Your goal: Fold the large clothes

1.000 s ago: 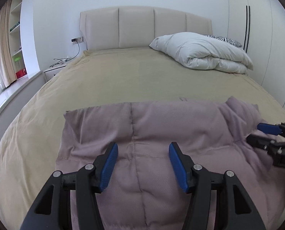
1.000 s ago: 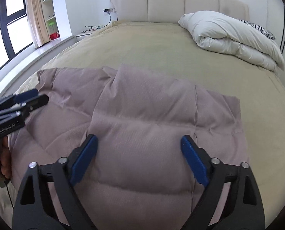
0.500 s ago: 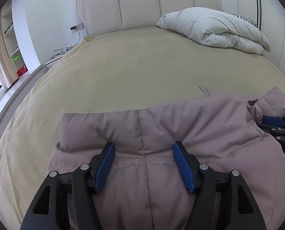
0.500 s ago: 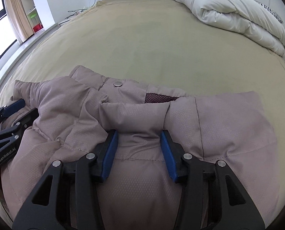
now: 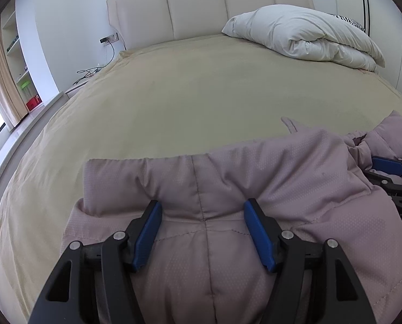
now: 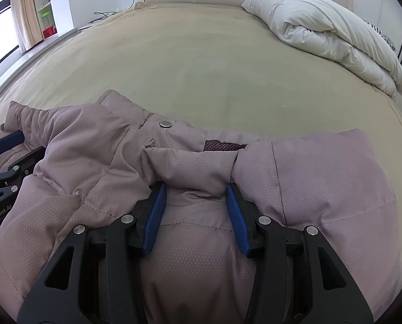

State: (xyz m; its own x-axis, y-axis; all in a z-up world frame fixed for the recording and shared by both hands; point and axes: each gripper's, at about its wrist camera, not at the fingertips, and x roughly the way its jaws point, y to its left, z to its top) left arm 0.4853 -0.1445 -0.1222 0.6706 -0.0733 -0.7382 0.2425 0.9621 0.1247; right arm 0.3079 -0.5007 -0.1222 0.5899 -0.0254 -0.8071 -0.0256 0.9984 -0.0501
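A mauve padded jacket (image 5: pixel 295 178) lies bunched on the near part of the beige bed (image 5: pixel 201 94). My left gripper (image 5: pixel 202 205) is pushed down into it, its blue pads standing wide on either side of a stitched seam; the fabric between them looks flat, not pinched. My right gripper (image 6: pixel 195 186) is shut on a puffed fold of the jacket (image 6: pixel 93 156), just behind the collar with its metal snap (image 6: pixel 165 124). Each gripper shows at the edge of the other's view: the right gripper (image 5: pixel 389 170) and the left gripper (image 6: pixel 9 148).
A folded white duvet (image 5: pixel 303 35) lies at the head of the bed on the right, below the padded headboard (image 5: pixel 201 5). A nightstand with cables (image 5: pixel 87 73) and shelves (image 5: pixel 25 81) stand to the left, a wardrobe (image 5: pixel 376 13) to the right.
Both grippers came down from above the flat jacket into its fabric. The right jaws narrowed onto a fold. The jacket is now bunched, with its collar and snap showing.
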